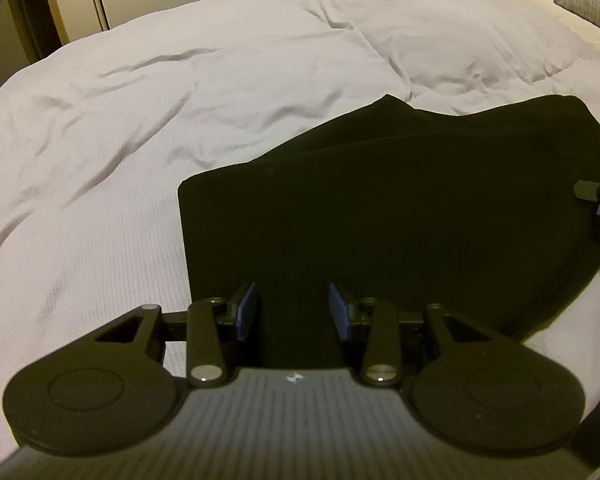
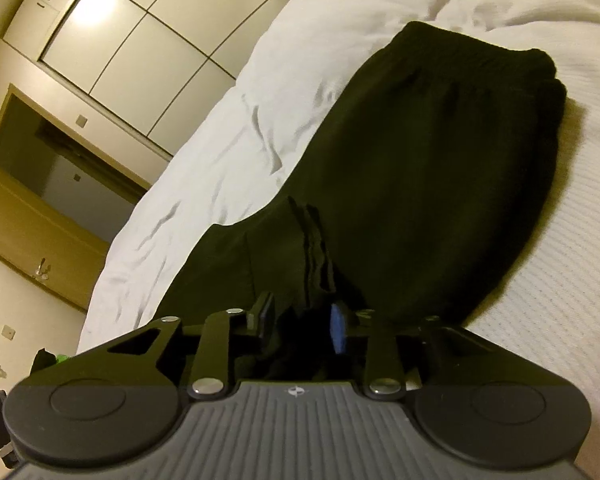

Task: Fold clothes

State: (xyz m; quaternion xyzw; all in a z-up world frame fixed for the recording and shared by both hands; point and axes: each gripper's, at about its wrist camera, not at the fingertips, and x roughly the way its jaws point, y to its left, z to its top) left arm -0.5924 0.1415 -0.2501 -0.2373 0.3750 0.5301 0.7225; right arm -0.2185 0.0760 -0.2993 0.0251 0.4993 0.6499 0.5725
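Black garment [image 1: 400,208] lies folded under both parted claws.

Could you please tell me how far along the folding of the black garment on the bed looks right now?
Done: the black fabric garment lies folded in layers on the white duvet, elastic waistband at the far end. In hand: nothing is pinched; the left gripper and right gripper both hover open over its near edge. Left: possibly another fold; no other clothes are visible.

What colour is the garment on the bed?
Black garment, plain with no pattern visible; it shows best in the right wrist view.
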